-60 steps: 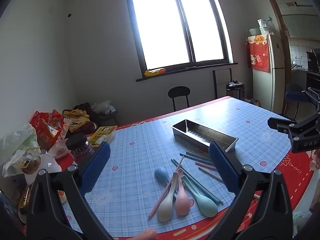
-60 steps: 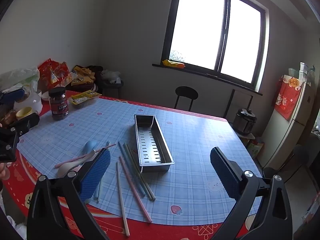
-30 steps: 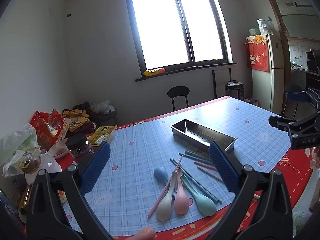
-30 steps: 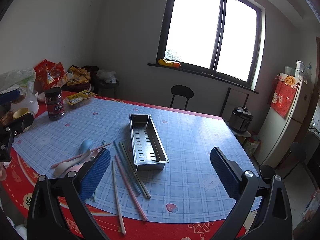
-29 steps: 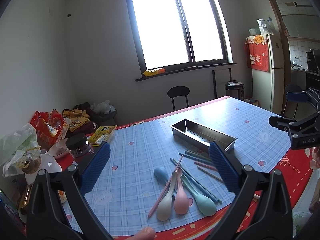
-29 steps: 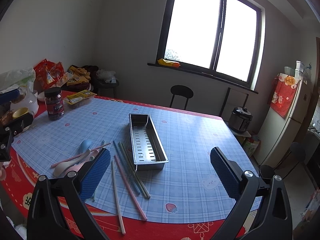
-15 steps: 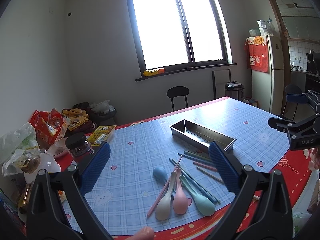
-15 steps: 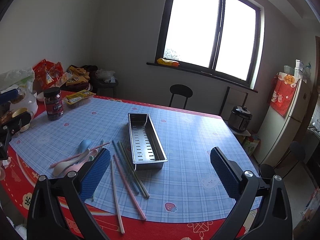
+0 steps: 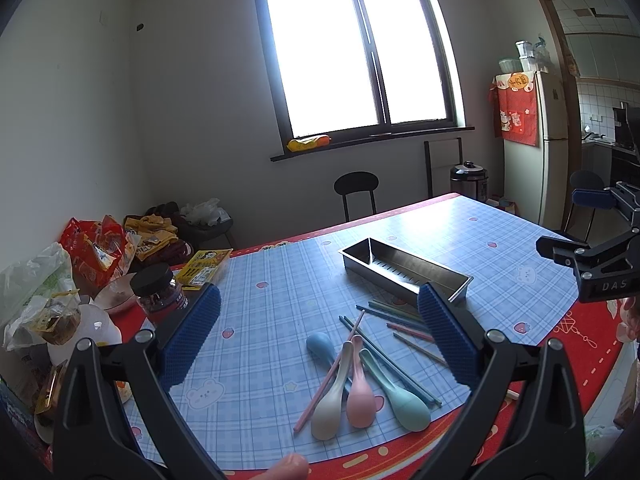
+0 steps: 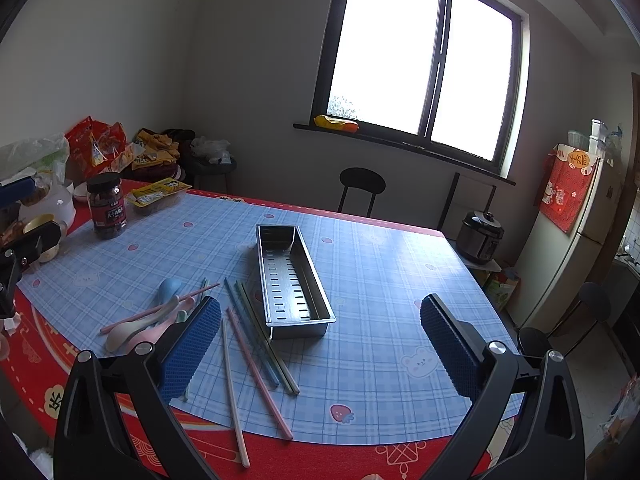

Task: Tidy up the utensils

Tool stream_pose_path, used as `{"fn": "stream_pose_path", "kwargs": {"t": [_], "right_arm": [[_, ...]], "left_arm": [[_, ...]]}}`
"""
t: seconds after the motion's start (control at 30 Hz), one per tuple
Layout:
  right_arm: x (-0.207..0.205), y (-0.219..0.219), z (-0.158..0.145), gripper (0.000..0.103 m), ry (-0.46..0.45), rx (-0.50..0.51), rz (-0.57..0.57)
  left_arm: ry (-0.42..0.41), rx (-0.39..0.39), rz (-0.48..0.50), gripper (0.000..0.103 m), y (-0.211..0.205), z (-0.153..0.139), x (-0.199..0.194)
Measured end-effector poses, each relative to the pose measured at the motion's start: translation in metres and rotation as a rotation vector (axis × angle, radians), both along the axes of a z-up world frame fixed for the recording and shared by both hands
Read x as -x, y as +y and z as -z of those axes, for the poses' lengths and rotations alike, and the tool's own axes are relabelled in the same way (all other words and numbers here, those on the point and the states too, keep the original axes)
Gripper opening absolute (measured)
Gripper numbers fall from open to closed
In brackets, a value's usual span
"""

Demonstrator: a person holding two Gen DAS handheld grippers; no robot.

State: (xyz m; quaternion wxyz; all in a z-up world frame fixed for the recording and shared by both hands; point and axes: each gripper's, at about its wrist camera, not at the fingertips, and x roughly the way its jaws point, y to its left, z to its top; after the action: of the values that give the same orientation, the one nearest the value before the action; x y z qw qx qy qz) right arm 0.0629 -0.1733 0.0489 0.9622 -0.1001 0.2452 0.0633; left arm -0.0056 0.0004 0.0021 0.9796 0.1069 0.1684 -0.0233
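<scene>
A slotted steel utensil tray (image 9: 404, 272) (image 10: 292, 276) lies empty on the blue plaid mat. Beside it lie several pastel spoons (image 9: 360, 384) (image 10: 140, 324) and several chopsticks (image 9: 400, 332) (image 10: 256, 344), loosely scattered. My left gripper (image 9: 318, 336) hovers open above the spoons, nothing between its blue pads. My right gripper (image 10: 320, 344) hangs open above the tray's near end and the mat, also empty. The right gripper (image 9: 592, 264) shows at the right edge of the left wrist view; the left gripper (image 10: 20, 240) shows at the left edge of the right wrist view.
A dark jar (image 9: 158, 292) (image 10: 106, 204), snack packets (image 10: 158, 192), bags (image 9: 92, 248) and a white bowl (image 9: 90, 324) crowd the table's left end. A black chair (image 10: 362, 192) stands beyond the far edge; a rice cooker (image 10: 480, 236) and fridge (image 10: 576, 216) stand to the right.
Both grippers have drawn slightly back and up, so the tray and utensils sit a little farther off. Nothing was taken hold of.
</scene>
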Motion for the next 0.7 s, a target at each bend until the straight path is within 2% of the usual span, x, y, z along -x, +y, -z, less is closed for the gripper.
{"fn": "stream_pose_path", "kwargs": {"t": [0.7], "right_arm": [[-0.0001, 0.0008, 0.0013, 0.098, 0.002, 0.001, 0.000]], "left_arm": [[0.001, 0.006, 0.000, 0.097, 0.0017, 0.0003, 0.0008]]}}
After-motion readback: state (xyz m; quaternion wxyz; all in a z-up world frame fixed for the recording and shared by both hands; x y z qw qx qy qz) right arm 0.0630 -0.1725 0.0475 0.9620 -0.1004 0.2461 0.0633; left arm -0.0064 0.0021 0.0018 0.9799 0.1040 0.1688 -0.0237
